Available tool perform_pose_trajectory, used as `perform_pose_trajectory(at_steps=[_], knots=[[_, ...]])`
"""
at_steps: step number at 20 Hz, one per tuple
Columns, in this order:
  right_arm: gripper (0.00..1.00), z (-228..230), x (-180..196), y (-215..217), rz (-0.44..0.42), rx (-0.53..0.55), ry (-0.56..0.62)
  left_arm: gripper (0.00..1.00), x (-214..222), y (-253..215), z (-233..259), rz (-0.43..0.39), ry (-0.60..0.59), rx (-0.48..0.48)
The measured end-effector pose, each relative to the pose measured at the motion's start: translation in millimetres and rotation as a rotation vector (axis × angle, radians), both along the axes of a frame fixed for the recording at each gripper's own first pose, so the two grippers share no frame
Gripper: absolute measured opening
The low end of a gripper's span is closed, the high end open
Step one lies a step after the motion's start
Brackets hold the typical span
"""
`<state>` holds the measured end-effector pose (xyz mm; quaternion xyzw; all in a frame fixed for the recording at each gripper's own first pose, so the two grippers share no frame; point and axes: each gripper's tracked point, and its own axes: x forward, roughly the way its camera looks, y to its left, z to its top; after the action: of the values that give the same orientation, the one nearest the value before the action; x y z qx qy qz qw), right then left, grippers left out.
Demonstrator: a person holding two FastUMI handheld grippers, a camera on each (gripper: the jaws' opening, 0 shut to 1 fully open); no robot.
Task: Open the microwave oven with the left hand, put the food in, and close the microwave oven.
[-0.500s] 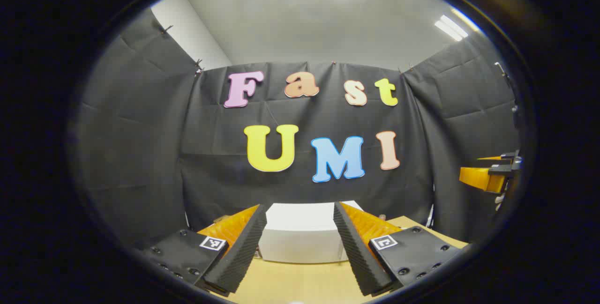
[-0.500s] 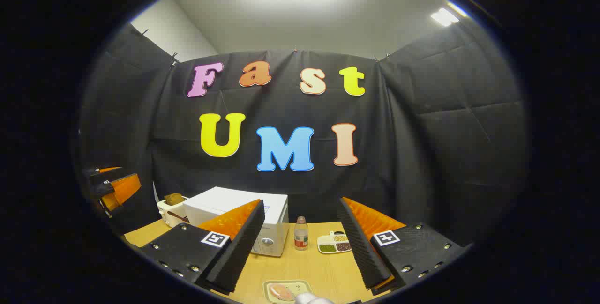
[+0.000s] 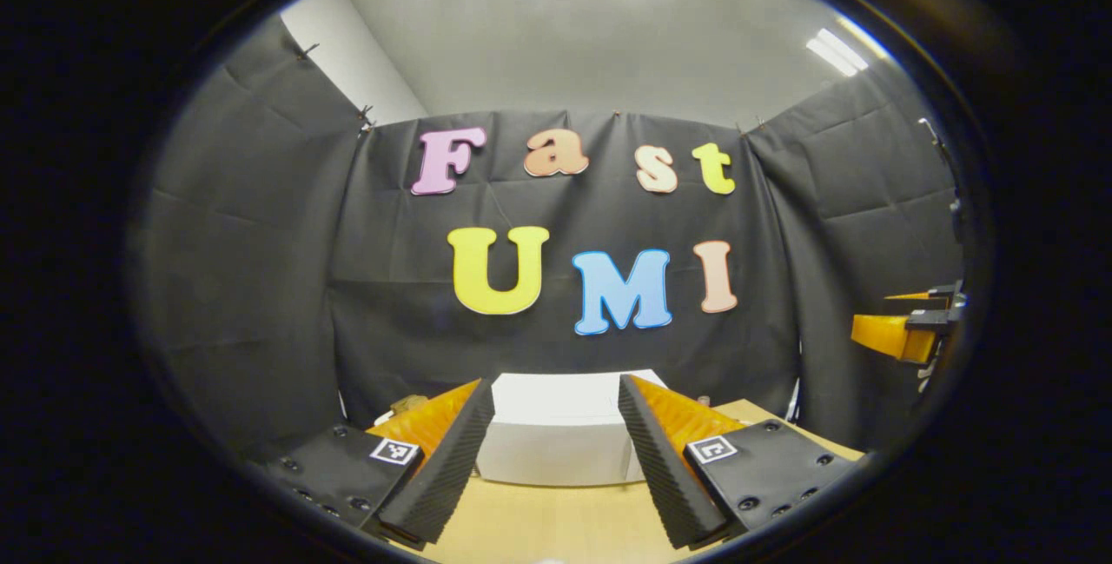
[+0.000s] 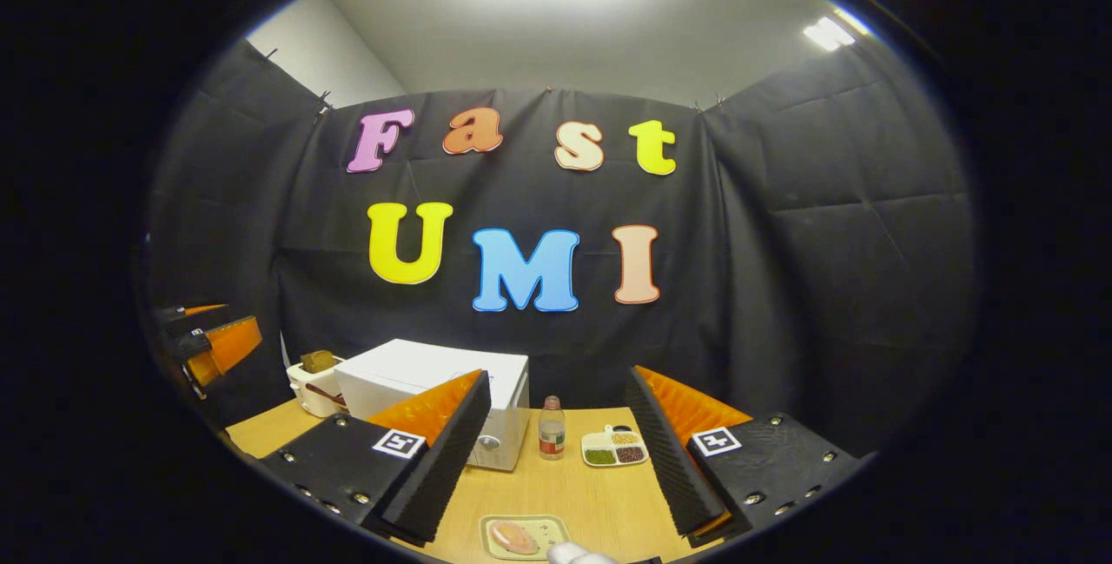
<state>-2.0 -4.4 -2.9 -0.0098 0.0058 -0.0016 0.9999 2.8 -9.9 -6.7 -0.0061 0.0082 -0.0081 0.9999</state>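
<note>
Two grippers hang wide open above the table [image 4: 599, 494], the white microwave oven [image 3: 560, 434] shut and untouched.

Both hold nothing: the left gripper [image 3: 556, 460] faces the oven, well apart from it, and the right gripper [image 4: 556, 468] hovers over the food [image 4: 512, 536], which lies on a small tray [image 4: 543, 531] at the near table edge. A bottle [image 4: 551, 427] and a divided dish [image 4: 613, 447] stand just beside the oven. Judged from here, a careless sweep with the food could topple that bottle, and a hard tug on the door could drag the light oven.

Both views toward shared microwave [image 3: 560, 429]
</note>
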Motion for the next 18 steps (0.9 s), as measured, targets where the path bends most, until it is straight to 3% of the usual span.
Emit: perform_pose_trajectory(at_steps=[8, 18], knots=[[0.96, 5.9, -1.7, -10.2, 0.002, -0.005, 0.004, 0.94, 11.9, -16.9, -32.4, 0.003, 0.004, 0.061], [0.96, 45.8, -5.1, -51.6, -0.056, -0.038, -0.009, 0.94, 66.4, -130.7, -156.9, -0.134, 0.088, 0.057]])
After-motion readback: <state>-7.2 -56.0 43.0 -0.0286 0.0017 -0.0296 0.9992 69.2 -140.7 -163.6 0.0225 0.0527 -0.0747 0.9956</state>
